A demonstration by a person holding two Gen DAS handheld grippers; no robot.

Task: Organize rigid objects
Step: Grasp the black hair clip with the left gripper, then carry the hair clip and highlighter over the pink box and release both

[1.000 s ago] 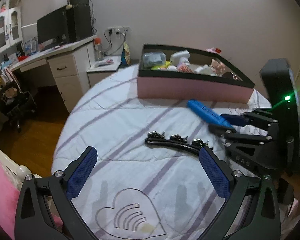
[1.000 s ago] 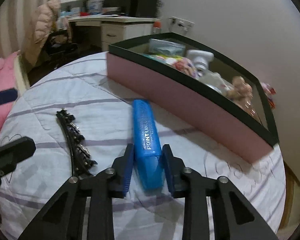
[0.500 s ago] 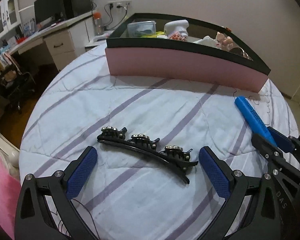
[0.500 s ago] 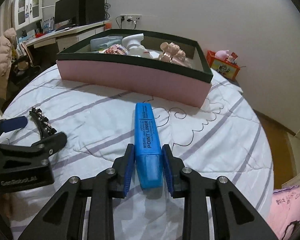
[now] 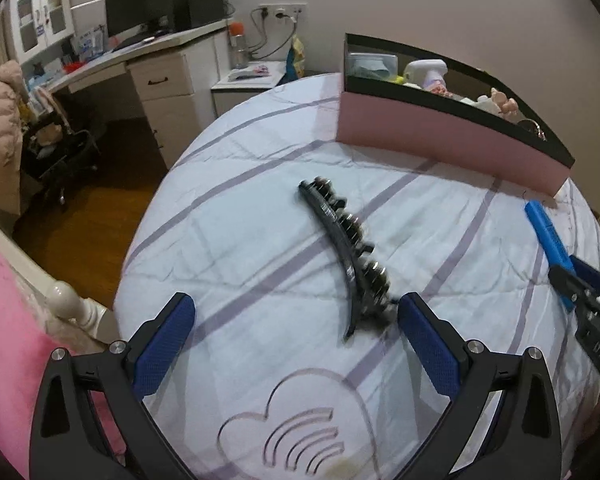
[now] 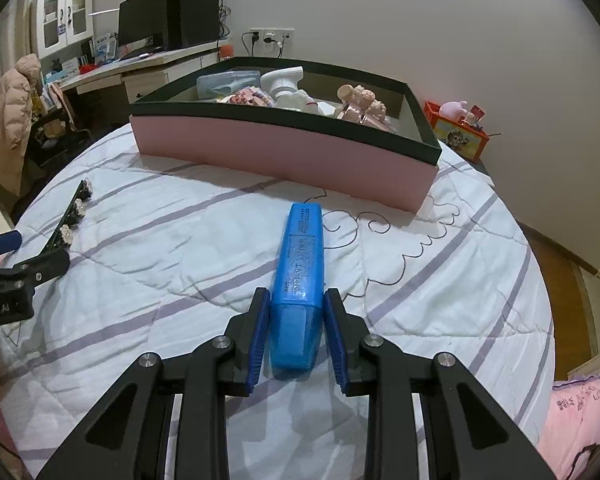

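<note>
A blue marker case (image 6: 300, 280) is clamped between the pads of my right gripper (image 6: 296, 320), just above the striped bedspread; it also shows at the right edge of the left wrist view as the blue case (image 5: 546, 236). A black studded hair clip (image 5: 346, 256) lies on the bed, its near end close to the right pad of my left gripper (image 5: 296, 336), which stands open with nothing between its fingers. The same hair clip (image 6: 70, 220) appears at the left in the right wrist view. Beyond both stands the pink box with a black rim (image 6: 284, 152), also the box (image 5: 440, 136).
The box holds a spray bottle (image 6: 284, 80), a plastic pouch and small toys. A desk with monitor (image 5: 140, 12) and drawers stands past the bed's far left edge. A coat hangs over a chair (image 5: 0, 128). A toy crate (image 6: 460, 128) sits right of the bed.
The left wrist view has swung: the hair clip now lies lengthwise toward the right pad instead of crosswise. The right gripper has rolled a little, still holding the blue case.
</note>
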